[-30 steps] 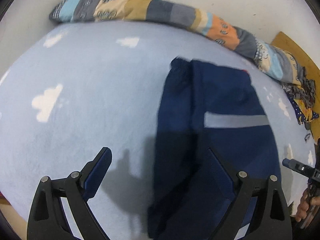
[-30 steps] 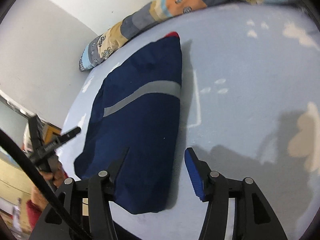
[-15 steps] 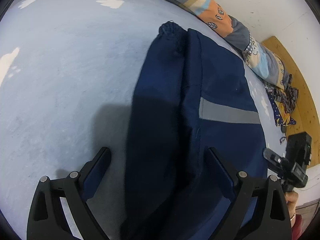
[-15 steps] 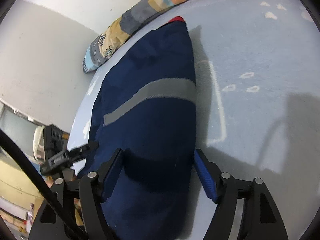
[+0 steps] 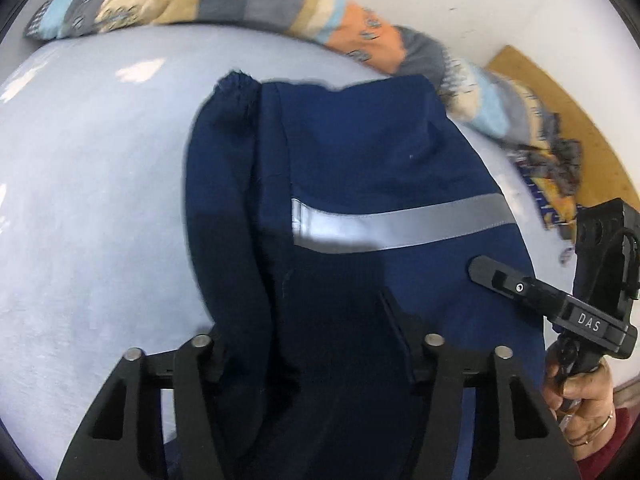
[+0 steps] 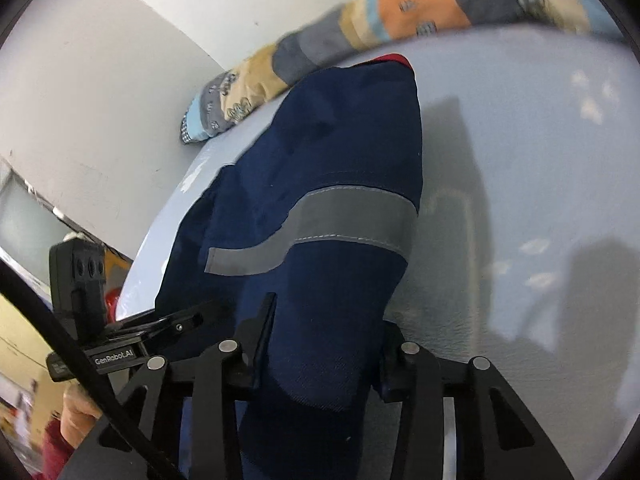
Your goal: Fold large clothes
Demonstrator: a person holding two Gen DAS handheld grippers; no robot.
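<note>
Your left gripper (image 5: pixel 308 344) and right gripper (image 6: pixel 324 344), jaws just closing, pinch the matte navy jacket (image 5: pixel 360 168), its shiny grey stripe (image 5: pixel 400 222) at twelve o'clock.

The near end of the navy jacket (image 5: pixel 360 152) is running off the bottom edge in both wrist views, and its cloth is covering the inner pads of the left gripper (image 5: pixel 308 344) and the right gripper (image 6: pixel 320 340), so whether they are pressing it cannot be told. The quilt (image 5: pixel 240 0) along the wall is blurring, its print too smeared to read. The hand (image 5: pixel 580 392) is being cut off by the lens rim.
</note>
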